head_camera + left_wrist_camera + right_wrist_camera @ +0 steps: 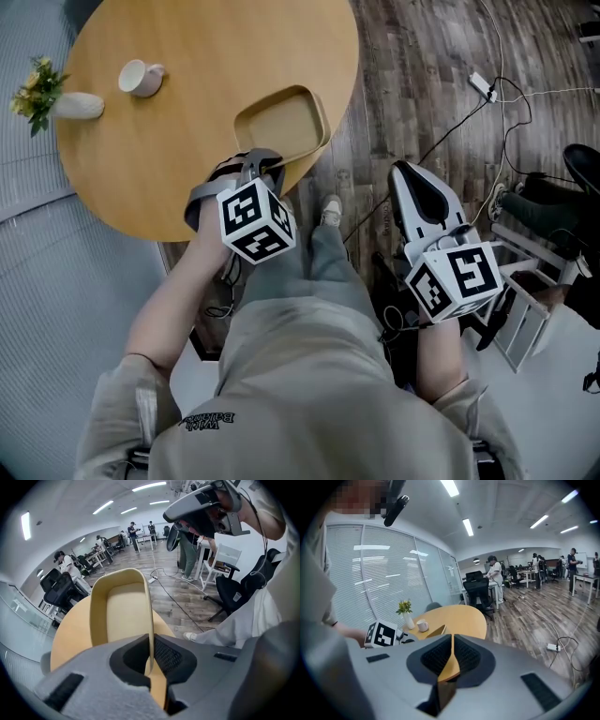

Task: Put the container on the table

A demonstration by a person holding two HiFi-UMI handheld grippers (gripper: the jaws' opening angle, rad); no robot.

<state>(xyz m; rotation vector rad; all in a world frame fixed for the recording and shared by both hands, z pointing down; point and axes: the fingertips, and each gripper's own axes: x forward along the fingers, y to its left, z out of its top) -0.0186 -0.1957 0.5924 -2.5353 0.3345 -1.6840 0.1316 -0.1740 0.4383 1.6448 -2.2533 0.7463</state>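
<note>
Open-plan office, plank floor (422, 75), round wooden table (178, 159) at upper left in head view. Open floor right of the table's curved edge, crossed by cables (450, 127) and a power strip (481, 84); dark chair (581, 173) at far right.

Nearest: right gripper (411, 176), off the table and over the floor, jaws pressed together, nothing between them.

Next: left gripper (266, 171) at the table's near edge, jaws pinched on the near wall of the container (281, 120); thin wall clamped between the pads (164, 656) in left gripper view.

Container: tan, shallow, rectangular with rounded corners, empty inside. Placed over the tabletop just inside the near edge, one corner close to the rim; contact with the tabletop not determinable. Bare tabletop beyond its far and left sides.

Further back: white cup (141, 78), well apart from the container.

Farthest: white vase (77, 106) with yellow flowers (36, 86), near the table's left rim, beside the cup.
</note>
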